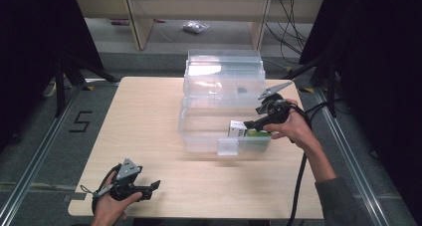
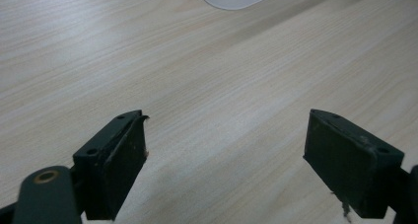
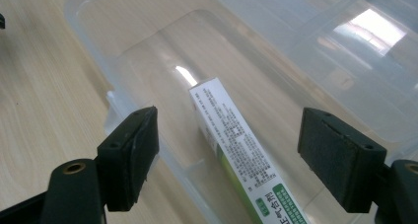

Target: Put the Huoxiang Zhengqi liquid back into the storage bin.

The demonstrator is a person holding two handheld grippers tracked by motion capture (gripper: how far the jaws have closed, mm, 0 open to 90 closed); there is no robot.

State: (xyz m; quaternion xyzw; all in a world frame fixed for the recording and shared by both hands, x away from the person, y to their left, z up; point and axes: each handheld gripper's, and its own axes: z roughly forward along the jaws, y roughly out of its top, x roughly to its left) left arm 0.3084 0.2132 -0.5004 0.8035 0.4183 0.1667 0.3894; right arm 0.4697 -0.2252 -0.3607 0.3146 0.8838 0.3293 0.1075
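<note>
Box: white and green carton lies flat on the floor of the clear plastic bin, between the right jaws but apart from both pads.
Right gripper: jaws spread wide, grasping nothing, above the bin's near part.
Left gripper: jaws released, only bare table between them.
Bin: near the table's far edge, lid open behind; a small dark item inside, too blurred to name.
Hands: right hand beside the bin, left hand at the near edge.
</note>
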